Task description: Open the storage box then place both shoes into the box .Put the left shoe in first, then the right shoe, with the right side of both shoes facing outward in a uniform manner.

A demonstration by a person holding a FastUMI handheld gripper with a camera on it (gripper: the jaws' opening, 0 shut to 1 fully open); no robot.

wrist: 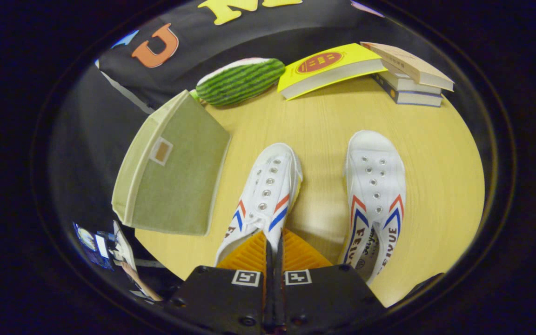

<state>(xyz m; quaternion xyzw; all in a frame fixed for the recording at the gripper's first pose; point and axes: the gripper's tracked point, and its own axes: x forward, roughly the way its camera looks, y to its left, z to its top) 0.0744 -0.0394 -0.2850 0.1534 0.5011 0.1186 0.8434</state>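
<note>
Two white shoes are lying on the round wooden table [435, 153], long axes toward twelve o'clock, toes away. The gripper [273, 244] is pinching the left shoe [264, 195] by its heel edge, orange fingers [249, 255] nearly together. The right shoe [376, 195] is sitting at three o'clock; one closed storage box [175, 181] at nine. One watermelon toy [240, 80] and three books [412, 74] are lying beyond.

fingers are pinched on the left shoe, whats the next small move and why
Probably lift the white canvas shoe off the round wooden table and swing it toward the olive fabric storage box. The tool looks shut on the shoe's side wall, and the box lies just beside that shoe.
</note>
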